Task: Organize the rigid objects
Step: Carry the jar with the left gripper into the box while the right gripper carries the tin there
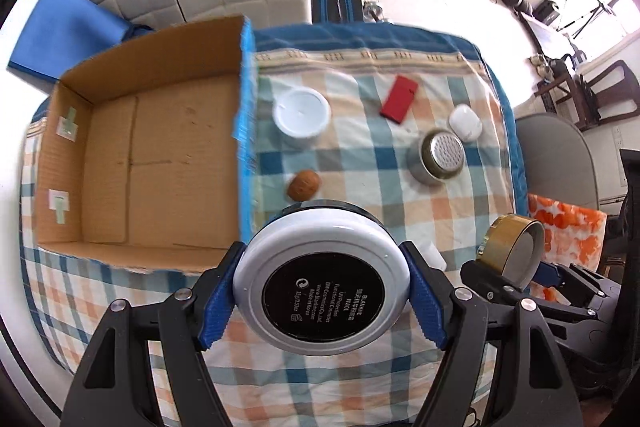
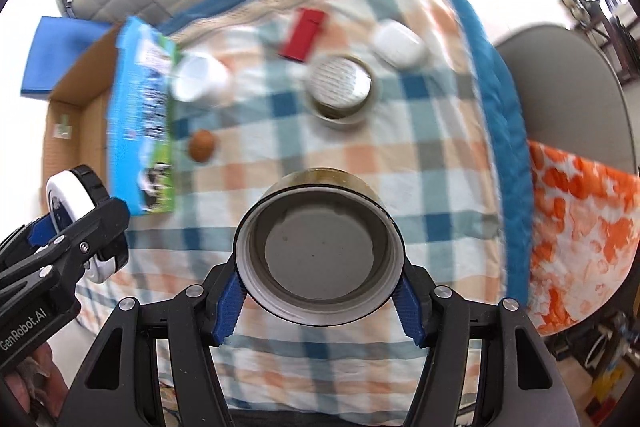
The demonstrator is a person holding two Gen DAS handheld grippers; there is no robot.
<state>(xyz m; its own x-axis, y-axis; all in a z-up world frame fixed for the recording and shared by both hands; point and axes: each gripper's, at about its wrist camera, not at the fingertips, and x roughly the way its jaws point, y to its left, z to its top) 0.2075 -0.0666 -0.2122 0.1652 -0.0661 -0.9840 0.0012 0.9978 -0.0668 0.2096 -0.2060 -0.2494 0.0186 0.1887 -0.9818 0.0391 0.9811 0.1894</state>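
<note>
Tongs pinch firmly: our left gripper (image 1: 322, 291) clamps the compact (image 1: 322, 285), our right gripper (image 2: 320, 269) the lid (image 2: 319, 255); we lower both level into the box (image 1: 64, 155).

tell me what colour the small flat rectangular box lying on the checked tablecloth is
The small flat rectangular box is red, sharpest in the left wrist view.

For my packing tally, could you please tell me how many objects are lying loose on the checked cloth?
5: white lid beside the box, red case, white earbud case, metal tin, brown nut. Grippers may hide more.
</note>
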